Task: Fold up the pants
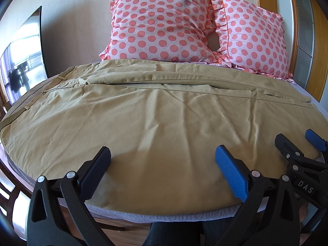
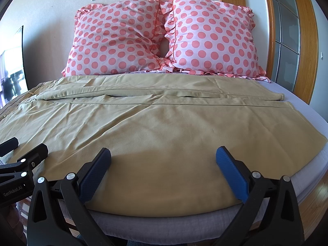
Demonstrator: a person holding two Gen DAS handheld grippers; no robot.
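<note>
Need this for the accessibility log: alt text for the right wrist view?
Tan pants lie spread flat across a bed, waistband to the left, with the open right gripper hovering over their near edge. Two pink polka-dot pillows lean against the wall behind, and the left gripper shows at the lower left.

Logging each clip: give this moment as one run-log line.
pants: flat on bed, unfolded | left gripper: open, at near edge | right gripper: open, at near edge | pillows: behind
</note>
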